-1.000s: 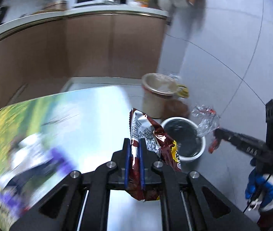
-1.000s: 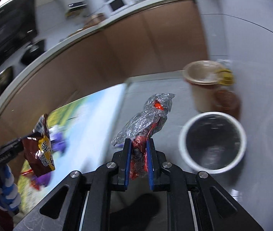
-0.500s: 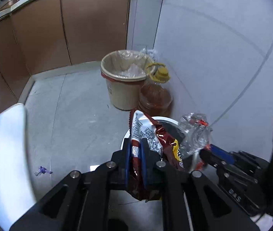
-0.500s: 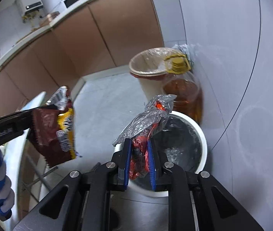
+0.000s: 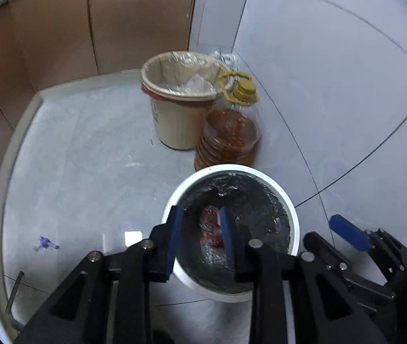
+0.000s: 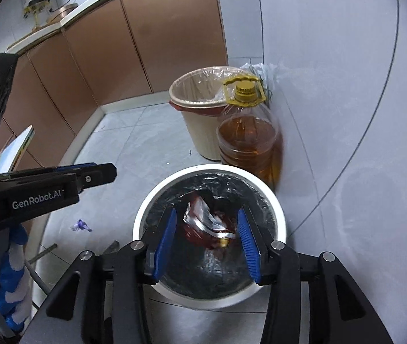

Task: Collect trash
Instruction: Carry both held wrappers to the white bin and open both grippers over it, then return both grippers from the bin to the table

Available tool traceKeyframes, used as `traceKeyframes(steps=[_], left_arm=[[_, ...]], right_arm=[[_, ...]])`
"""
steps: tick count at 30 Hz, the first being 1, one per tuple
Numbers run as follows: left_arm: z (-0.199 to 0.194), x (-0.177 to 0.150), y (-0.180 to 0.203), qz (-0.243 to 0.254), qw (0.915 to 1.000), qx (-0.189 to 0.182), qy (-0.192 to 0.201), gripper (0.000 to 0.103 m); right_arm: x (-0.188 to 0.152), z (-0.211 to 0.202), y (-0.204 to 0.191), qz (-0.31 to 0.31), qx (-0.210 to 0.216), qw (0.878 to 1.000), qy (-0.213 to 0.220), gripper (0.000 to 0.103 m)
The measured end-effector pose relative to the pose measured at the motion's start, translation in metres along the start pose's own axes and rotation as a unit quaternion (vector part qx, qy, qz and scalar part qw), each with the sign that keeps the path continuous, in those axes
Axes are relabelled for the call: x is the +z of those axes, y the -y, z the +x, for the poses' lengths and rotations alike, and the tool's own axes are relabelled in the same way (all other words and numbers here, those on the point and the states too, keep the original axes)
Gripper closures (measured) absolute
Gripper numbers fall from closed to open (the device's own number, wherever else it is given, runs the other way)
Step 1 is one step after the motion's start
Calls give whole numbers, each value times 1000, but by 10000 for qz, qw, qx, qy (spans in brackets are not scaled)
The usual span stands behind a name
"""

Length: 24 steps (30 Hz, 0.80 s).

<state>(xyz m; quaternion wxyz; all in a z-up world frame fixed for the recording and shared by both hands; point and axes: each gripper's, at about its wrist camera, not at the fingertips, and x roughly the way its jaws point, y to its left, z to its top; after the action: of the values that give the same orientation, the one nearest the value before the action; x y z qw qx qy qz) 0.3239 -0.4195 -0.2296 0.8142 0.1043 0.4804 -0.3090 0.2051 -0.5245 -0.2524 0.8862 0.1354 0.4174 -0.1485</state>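
Hovering over the white bin [image 6: 281, 223], both hand-held grippers just opened, wrappers [image 6: 203, 223] inside.

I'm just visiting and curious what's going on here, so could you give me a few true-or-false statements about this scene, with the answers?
1. Both grippers hang over the white bin. True: left gripper, right gripper.
2. The right gripper clamps a wrapper. False: its jaws have just been opening and nothing is between them; the wrappers lie in the bin.
3. The oil bottle stands beside the beige bin. True.
4. The white bin has a clear liner. False: it is black.
5. A purple scrap lies on the floor. True.
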Motion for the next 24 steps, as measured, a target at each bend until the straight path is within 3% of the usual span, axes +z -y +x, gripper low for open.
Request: traceKeyframes(steps=[8, 11, 14, 24], left_arm=[[-87, -23, -19, -152, 9962, 416, 753, 76], [-122, -35, -28, -229, 9934, 516, 1002, 74], [-162, -53, -41, -311, 9888, 672, 1296, 62], [-262, -124, -89, -764, 9760, 956, 1799, 62]], right_arm=[[-7, -77, -54, -533, -518, 9955, 588, 56], [-12, -105, -76, -728, -496, 9932, 764, 53], [-22, -140, -105, -1038, -475, 9888, 956, 52], [-57, -216, -178, -1790, -382, 9743, 1314, 48]])
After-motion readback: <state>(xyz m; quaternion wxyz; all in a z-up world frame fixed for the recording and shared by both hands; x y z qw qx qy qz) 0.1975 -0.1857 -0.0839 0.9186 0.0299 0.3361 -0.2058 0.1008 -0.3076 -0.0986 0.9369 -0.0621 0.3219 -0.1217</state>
